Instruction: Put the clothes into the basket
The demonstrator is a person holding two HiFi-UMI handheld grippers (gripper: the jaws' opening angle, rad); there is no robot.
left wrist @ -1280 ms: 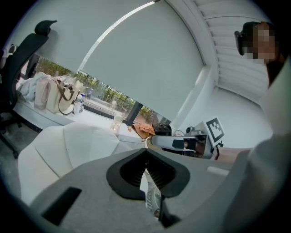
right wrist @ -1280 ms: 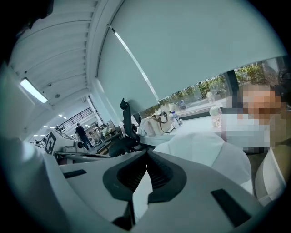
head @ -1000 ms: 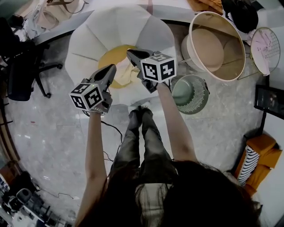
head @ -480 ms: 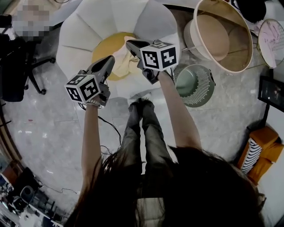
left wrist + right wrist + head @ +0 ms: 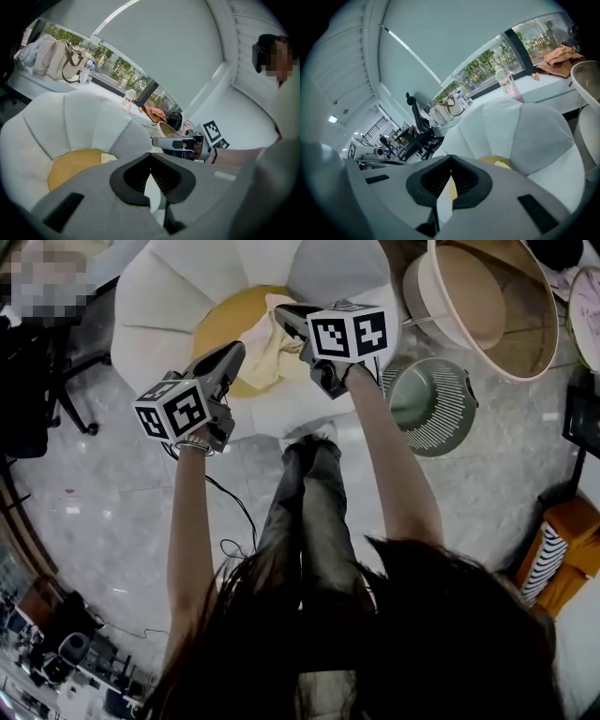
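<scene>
A cream garment lies crumpled on the yellow cushion of a white shell-shaped armchair. A corner of the garment shows in the left gripper view and in the right gripper view. My left gripper hangs shut and empty just left of the garment, above the seat's front. My right gripper is shut with nothing in it, its tips over the garment's top. The left gripper view shows the right gripper beside it. The big beige basket stands on the floor at the right.
A green slatted round bin sits between chair and basket. A black office chair stands at the left, a cable trails on the marble floor, and an orange striped item is at the right. The person's legs are below.
Both grippers have sunk toward the armchair seat, staying shut. The right one now sits over the garment, and the left one is closer to the cushion's edge.
</scene>
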